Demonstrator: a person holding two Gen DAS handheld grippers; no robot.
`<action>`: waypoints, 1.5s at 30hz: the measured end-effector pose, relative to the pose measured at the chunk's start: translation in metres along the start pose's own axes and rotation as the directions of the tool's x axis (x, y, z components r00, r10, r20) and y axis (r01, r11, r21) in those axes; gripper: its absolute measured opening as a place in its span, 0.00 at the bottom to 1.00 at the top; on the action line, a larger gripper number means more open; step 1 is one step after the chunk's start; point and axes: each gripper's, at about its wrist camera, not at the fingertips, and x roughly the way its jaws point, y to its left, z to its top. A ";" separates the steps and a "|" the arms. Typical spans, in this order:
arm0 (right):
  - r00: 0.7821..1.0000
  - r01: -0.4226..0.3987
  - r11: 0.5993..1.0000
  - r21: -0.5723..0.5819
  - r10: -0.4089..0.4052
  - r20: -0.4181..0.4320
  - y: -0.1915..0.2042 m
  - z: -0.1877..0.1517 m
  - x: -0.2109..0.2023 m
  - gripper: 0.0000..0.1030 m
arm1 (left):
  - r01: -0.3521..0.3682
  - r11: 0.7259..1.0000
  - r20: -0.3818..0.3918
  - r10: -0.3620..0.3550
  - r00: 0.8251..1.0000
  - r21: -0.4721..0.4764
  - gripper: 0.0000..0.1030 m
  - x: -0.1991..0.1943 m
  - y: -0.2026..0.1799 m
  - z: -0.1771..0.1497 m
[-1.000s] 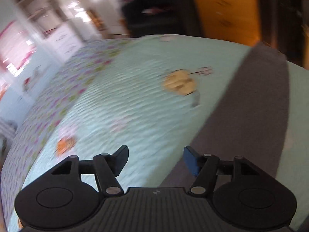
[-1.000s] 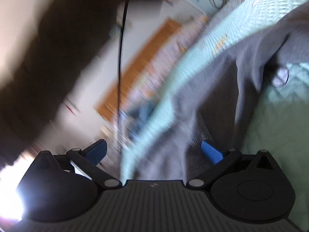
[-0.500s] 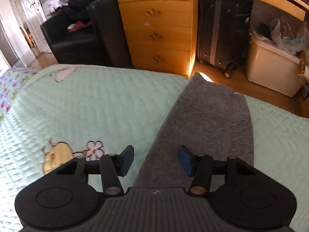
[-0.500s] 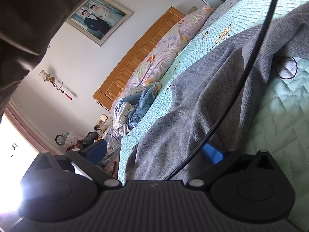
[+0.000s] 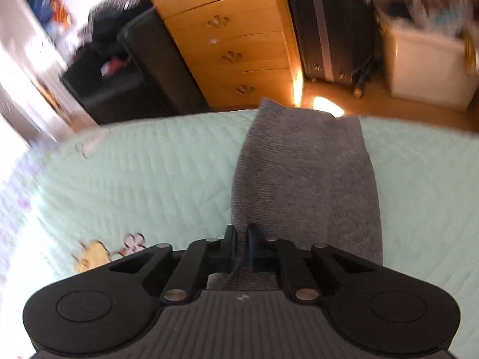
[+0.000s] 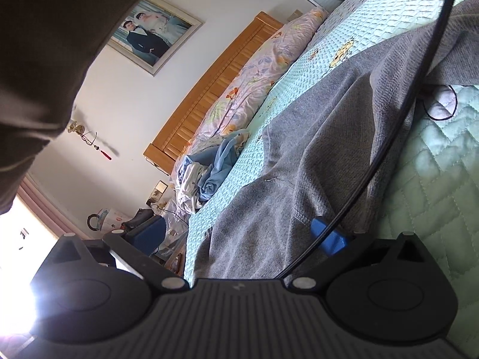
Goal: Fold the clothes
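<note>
— Clamping down where half a second ago it stood spread, the left gripper (image 5: 242,246) now has its fingers clenched on the near edge of the grey knitted garment (image 5: 302,185), which lies stretched across the mint-green quilted bedspread (image 5: 143,179) towards the wooden chest of drawers (image 5: 233,51).

— And the right gripper (image 6: 239,233)?

— Unchanged: fingers released, wide apart over the same grey knit, a black cable (image 6: 398,113) crossing it. No legible writing anywhere.

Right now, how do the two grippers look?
Both are black, with ribbed grey bases and round side housings. The left gripper and right gripper have blue finger pads. A black cable crosses the right view, and a dark sleeve.
</note>
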 end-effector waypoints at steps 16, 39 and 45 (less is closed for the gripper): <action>1.000 0.007 1.000 -0.003 -0.007 -0.001 0.001 0.001 -0.001 1.00 | -0.404 0.913 -0.035 0.403 0.915 -0.049 0.03 0.050 0.070 0.040; 0.983 -0.185 0.979 0.083 0.182 0.035 -0.004 0.008 -0.019 1.00 | -0.441 0.799 -0.192 0.397 0.897 -0.409 0.98 -0.225 0.122 -0.189; 0.886 -0.441 0.894 0.084 0.418 0.203 -0.012 0.018 -0.057 1.00 | -0.374 0.781 -0.321 0.234 0.918 -0.500 0.96 -0.245 0.092 -0.323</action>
